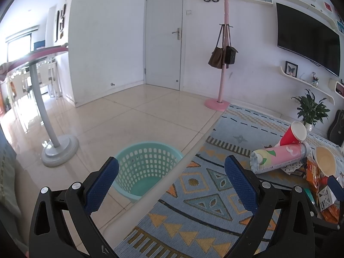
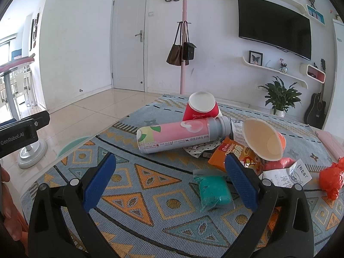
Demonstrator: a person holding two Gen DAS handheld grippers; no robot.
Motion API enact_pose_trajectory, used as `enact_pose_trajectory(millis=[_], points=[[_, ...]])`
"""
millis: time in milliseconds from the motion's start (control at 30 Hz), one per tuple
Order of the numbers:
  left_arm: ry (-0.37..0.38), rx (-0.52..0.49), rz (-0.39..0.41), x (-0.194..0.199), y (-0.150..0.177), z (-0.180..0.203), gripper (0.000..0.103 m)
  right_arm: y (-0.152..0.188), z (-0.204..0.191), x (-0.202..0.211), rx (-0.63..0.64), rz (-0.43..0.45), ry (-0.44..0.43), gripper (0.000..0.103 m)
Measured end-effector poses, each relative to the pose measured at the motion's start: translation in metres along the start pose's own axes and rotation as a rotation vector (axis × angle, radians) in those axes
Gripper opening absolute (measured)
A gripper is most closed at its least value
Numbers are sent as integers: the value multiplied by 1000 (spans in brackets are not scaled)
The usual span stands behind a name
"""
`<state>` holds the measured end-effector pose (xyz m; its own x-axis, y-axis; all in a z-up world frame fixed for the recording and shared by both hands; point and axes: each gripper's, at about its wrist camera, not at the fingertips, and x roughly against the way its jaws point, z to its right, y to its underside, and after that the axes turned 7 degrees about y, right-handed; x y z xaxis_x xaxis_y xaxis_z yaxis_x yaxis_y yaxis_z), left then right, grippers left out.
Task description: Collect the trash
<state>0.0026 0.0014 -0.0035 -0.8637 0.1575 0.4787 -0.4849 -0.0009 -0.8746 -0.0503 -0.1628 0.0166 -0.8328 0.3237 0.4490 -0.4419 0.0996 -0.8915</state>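
Teal plastic basket (image 1: 143, 167) on the floor beside the table looks empty, so nothing seems collected yet. Both the left gripper (image 1: 172, 180) and right gripper (image 2: 169, 180) hang spread wide, holding nothing. All the trash, including the pink bottle (image 2: 178, 136), red cup (image 2: 201, 107), orange cup (image 2: 265, 139) and teal packet (image 2: 212, 190), lies on the glass tabletop (image 2: 129, 193).

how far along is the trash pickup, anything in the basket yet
Nothing looks done: the teal basket appears empty. Nothing is in hand: the left hand-held gripper and right hand-held gripper are both open. Left: pink bottle, red cup, orange cup, snack bag, teal packet.
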Motion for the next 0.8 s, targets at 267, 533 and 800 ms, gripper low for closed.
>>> enact_pose_trajectory(millis=[267,533,800], points=[[3,-2,-8,-1,0,1,96,0,2,2,-14,2,14,96],[97,-59,-31,-2,-14,14,96,0,34,1,-103,-88,11,34],[590,-273,-301,-95,-44,79,96,12,87,13,-154,-109,146,34]])
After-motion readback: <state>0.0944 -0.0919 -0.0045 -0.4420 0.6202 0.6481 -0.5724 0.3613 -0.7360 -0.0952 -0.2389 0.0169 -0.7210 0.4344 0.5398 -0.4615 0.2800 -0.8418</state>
